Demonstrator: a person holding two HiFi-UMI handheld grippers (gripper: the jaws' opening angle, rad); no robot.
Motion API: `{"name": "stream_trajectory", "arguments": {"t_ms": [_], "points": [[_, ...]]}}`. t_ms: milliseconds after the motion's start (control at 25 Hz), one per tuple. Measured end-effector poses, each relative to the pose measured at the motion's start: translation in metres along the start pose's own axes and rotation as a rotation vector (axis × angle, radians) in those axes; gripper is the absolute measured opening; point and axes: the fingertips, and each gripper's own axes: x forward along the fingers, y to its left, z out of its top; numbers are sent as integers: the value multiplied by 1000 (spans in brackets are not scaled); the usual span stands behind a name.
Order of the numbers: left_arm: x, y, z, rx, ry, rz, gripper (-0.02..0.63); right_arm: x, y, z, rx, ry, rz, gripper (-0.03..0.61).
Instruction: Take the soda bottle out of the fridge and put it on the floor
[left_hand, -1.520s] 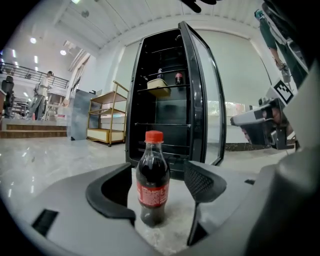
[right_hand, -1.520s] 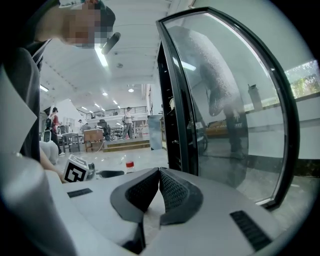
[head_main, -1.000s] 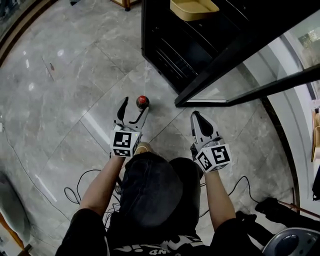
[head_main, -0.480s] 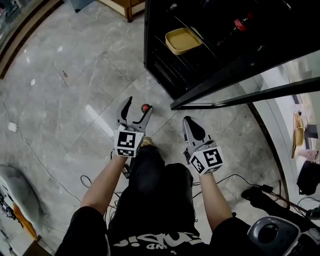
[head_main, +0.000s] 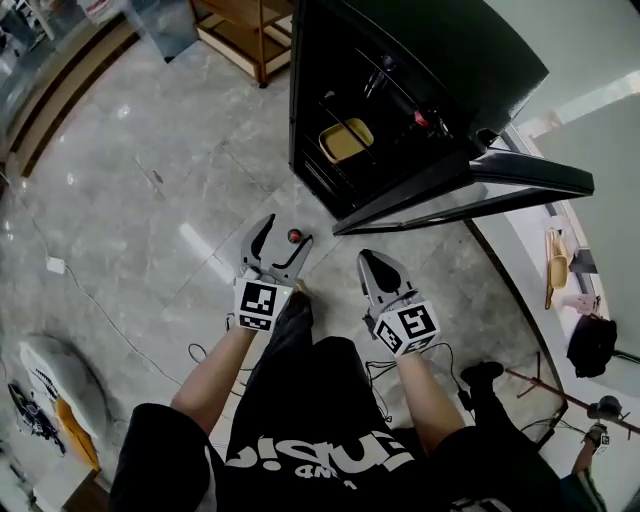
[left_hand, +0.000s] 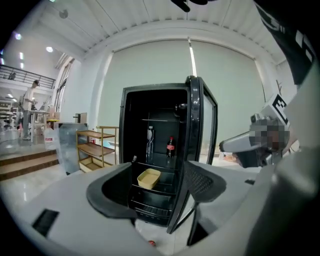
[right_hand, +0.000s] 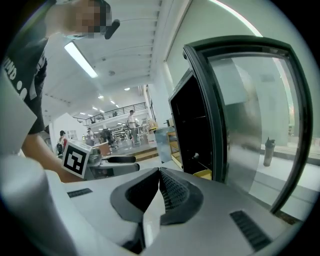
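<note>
The grey marble floor (head_main: 140, 210) fills most of the head view, and a black fridge (head_main: 430, 50) stands on it. The fridge's glass door (head_main: 470, 185) is swung wide open to the right of the cabinet. A person (head_main: 320, 450) in a black shirt stands facing the open front of the fridge and holds both tools out toward it. A wooden rack (head_main: 240, 25) with open shelves stands just to the left of the fridge. The left gripper (head_main: 283, 232) is held in front of the fridge with its claw spread wide and nothing between the pads. The right gripper (head_main: 370, 262) is held beside it, nearer the door, with its claw pressed together and empty. Inside the fridge a yellow tray (head_main: 345, 140) lies on a wire shelf. On the shelf above the tray stand a clear bottle (left_hand: 149, 139) and, to its right, a second soda bottle (left_hand: 170, 146). The soda bottle (head_main: 294, 236) with the red cap stands upright on the floor in front of the fridge, near the foot of the door. From overhead it shows in the gap of the left claw, untouched.
</note>
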Motion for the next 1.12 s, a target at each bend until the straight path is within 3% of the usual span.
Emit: {"name": "stream_trajectory", "arguments": {"t_ms": [240, 400, 680, 840, 1120], "points": [[-21, -17, 73, -27, -6, -95, 321, -17, 16, 65, 20, -24, -25, 25], [-26, -18, 93, -29, -5, -118, 313, -18, 14, 85, 62, -63, -52, 25], [-21, -7, 115, -21, 26, -74, 167, -16, 5, 101, 59, -80, -53, 25], [-24, -1, 121, -38, 55, -9, 10, -19, 3, 109, 40, -88, -42, 25], [-34, -19, 140, -46, 40, -37, 8, -42, -1, 117, -11, -69, -48, 25]]}}
